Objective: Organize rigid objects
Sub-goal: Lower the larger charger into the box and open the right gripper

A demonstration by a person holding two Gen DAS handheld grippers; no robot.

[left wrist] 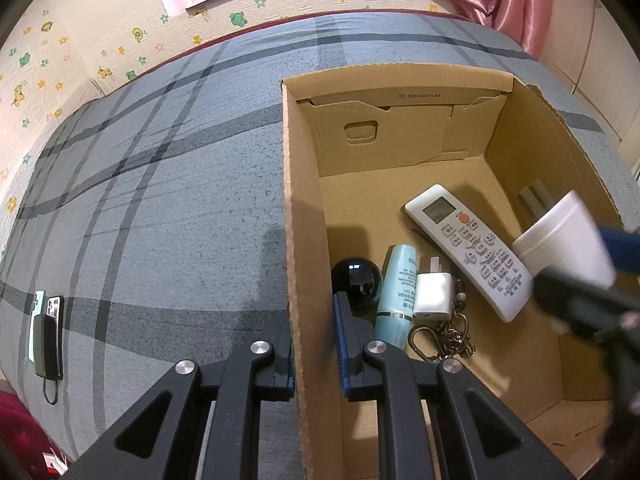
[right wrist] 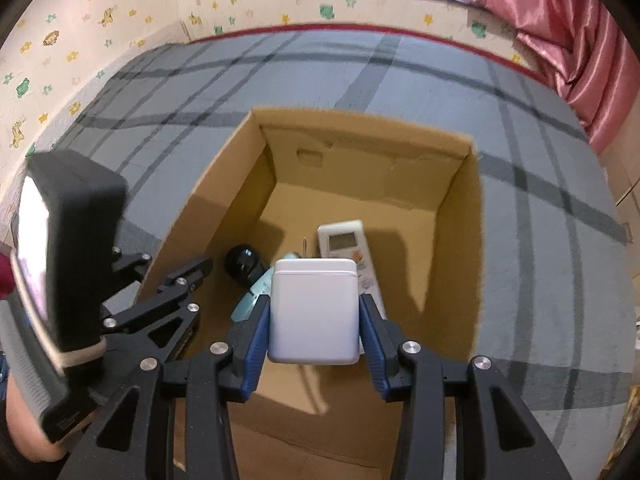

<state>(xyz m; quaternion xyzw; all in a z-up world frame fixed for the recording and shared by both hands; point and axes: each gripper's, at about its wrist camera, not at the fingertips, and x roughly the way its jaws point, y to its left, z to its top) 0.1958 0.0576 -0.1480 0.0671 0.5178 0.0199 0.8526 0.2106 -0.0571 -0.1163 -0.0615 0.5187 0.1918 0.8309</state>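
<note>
The right hand-held gripper (right wrist: 314,316) holds a white rectangular plastic container (right wrist: 313,312) clamped above the open brown cardboard box (left wrist: 304,208), where several items already lie, while two phones (left wrist: 47,332), at nine o'clock on the bed, probably remain.

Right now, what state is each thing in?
Box: open, left wall between the left claw's fingers.
Left claw: shut on box wall.
Right claw: shut on white case, held above box.
Remote: lying in box.
Black ball: in box.
Phones: lying on the bed.
</note>
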